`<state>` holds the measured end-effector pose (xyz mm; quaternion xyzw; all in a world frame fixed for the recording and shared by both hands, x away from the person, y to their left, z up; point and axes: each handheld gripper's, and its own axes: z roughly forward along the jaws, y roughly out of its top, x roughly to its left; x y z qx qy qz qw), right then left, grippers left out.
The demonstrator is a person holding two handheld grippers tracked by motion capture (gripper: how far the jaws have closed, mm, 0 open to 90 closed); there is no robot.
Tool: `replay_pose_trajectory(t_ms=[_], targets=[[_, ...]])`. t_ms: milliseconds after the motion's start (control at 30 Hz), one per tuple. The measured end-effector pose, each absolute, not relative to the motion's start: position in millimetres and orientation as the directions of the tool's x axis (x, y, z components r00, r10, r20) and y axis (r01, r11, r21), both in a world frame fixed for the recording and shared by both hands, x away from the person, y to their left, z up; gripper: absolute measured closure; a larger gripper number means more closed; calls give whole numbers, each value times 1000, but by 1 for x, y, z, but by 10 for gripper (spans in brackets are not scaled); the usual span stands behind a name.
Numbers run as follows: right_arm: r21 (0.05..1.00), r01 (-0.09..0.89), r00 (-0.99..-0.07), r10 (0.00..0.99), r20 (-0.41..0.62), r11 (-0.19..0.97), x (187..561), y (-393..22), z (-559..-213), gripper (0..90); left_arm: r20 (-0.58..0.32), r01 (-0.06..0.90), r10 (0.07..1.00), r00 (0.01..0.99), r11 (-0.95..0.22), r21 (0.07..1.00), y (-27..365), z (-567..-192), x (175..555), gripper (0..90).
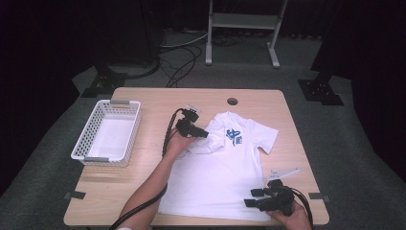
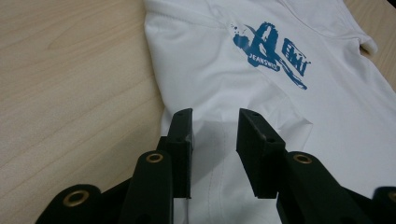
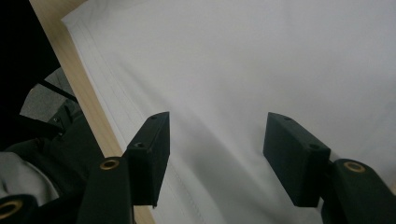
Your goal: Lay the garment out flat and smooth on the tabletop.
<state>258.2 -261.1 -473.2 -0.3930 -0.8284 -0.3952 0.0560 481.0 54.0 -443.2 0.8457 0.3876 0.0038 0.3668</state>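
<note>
A white T-shirt [image 1: 215, 177] with a blue print [image 1: 234, 136] lies flat on the wooden table [image 1: 153, 98], collar away from me. Its left sleeve [image 1: 203, 143] looks folded in over the body. My left gripper [image 1: 205, 134] hovers at that folded sleeve, by the shoulder. In the left gripper view its jaws [image 2: 215, 116] stand apart over white T-shirt fabric [image 2: 327, 107], and the cloth lies under the gap without the pads pressing it. My right gripper [image 1: 250, 198] sits at the bottom hem, right of centre. Its jaws [image 3: 219, 119] stand wide apart over the T-shirt hem [image 3: 257, 56], near the table's front edge.
A white plastic basket [image 1: 134, 139] stands at the left of the table with nothing in it. A round cable hole [image 1: 232, 101] is at the table's far edge. Bare wood lies between basket and shirt. Stands and cables are on the floor beyond.
</note>
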Motion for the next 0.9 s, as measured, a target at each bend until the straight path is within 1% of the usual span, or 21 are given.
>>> replay_pose_trajectory(t_ms=[200, 433, 633, 733, 833, 900], targets=[[614, 695, -684, 606, 406, 374, 257, -262, -474, 407, -265, 652, 658, 705, -454, 607, 52, -446, 484, 721], [612, 698, -682, 607, 409, 372, 256, -263, -474, 406, -287, 681, 682, 673, -419, 601, 57, -449, 488, 702], [614, 699, -681, 603, 415, 366, 256, -264, -474, 408, -303, 682, 666, 681, -427, 594, 54, -450, 487, 696], [615, 700, -679, 604, 418, 362, 256, -264, -475, 407, -322, 682, 649, 689, -430, 591, 53, -450, 486, 765], [617, 698, -680, 605, 414, 363, 256, -264, -475, 406, -328, 674, 632, 702, -443, 591, 51, -451, 483, 870], [617, 699, -679, 604, 417, 361, 256, -264, -475, 406, -319, 667, 627, 711, -455, 591, 50, -451, 482, 895]])
